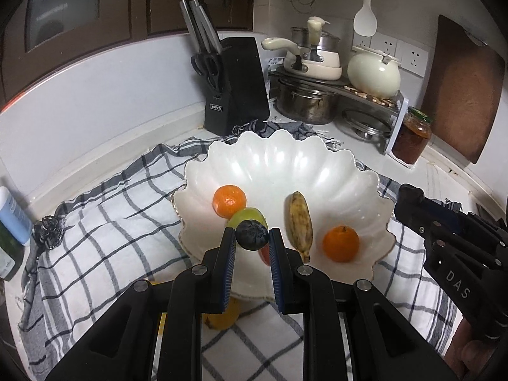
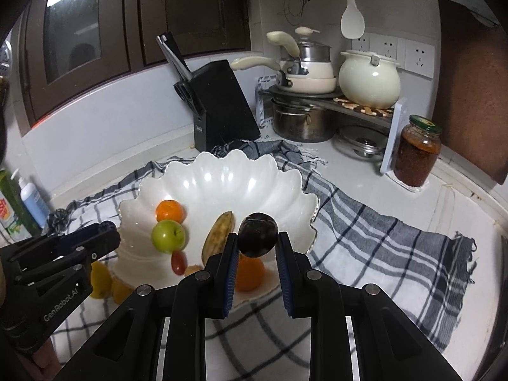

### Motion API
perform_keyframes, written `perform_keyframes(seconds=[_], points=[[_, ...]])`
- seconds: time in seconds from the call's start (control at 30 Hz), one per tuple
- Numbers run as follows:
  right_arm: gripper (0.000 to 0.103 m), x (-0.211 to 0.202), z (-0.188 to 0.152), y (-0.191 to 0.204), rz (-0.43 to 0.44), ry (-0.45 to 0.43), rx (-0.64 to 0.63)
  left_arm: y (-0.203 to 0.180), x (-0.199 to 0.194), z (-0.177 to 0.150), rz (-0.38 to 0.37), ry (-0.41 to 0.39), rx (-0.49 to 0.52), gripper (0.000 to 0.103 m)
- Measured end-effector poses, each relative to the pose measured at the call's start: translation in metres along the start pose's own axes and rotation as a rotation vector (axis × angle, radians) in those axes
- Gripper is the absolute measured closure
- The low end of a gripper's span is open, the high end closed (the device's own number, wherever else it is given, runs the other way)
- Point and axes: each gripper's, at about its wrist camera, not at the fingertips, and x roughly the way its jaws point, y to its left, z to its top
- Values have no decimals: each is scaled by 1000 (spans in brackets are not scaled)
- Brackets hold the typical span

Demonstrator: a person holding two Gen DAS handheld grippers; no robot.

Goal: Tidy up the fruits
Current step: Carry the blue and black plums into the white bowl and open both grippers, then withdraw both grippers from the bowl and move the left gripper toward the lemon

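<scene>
a white scalloped bowl (image 1: pixel 285 162) sits on a grey and white checked cloth (image 1: pixel 104 222) spread over a white kitchen bench (image 2: pixel 365 171), near the back corner where pots and a black knife block (image 1: pixel 235 85) stand. the left claw (image 1: pixel 252 238) hovers over the near rim of the bowl, its two blue-padded fingers pinching a small, dark, wrinkled fruit (image 1: pixel 251 234) between their tips. the right claw (image 2: pixel 257 238) hangs over the bowl's near right rim and grips a dark round plum (image 2: pixel 257 234) the same way. inside the bowl lie an orange mandarin (image 1: pixel 229 201) toward the left, a green apple (image 2: pixel 167 236) just in front of it and touching it, a spotted yellow banana (image 1: pixel 300 222) lying lengthwise in the middle, and a second mandarin (image 1: pixel 340 243) near the right front rim. a small red tomato (image 2: pixel 178 262) rests near the front of the bowl just below the apple. yellow fruits (image 2: pixel 101 278) lie on the cloth just outside the bowl's near left rim, partly hidden by the claws. at the bench's right edge stands a glass jar (image 2: pixel 417 155) of reddish-brown preserve with a green lid, and at the far left edge a blue and white pump bottle (image 2: pixel 31 201).
</scene>
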Motion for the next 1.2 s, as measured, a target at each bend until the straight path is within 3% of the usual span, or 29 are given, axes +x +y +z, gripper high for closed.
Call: perform_keyframes(seconds=[0.43, 0.47, 0.53, 0.6, 0.67, 0.73, 0.83, 0.9, 1.03, 1.2], points=[[78, 46, 10, -7, 2, 70, -13, 2, 37, 4, 4, 53, -15, 80], [78, 47, 10, -7, 1, 72, -15, 2, 38, 4, 4, 54, -15, 78], [77, 46, 9, -7, -9, 65, -18, 2, 37, 4, 10, 52, -15, 64], [77, 46, 9, -7, -19, 65, -16, 3, 36, 4, 20, 48, -18, 59], [69, 45, 9, -9, -24, 65, -11, 4, 35, 4, 22, 50, -21, 58], [48, 42, 9, -8, -34, 53, -10, 5, 32, 4, 29, 48, -22, 45], [35, 32, 11, -7, -55, 23, -11, 6, 25, 3, 47, 31, -25, 39], [32, 25, 11, -6, -68, 6, -12, 7, 21, 3, 47, 29, -26, 38], [27, 12, 11, -2, -75, -15, -16, 10, 7, 1, 58, 8, -27, 27], [26, -1, 10, 4, -80, -36, -16, 18, -11, -2, 63, -13, -34, 25]])
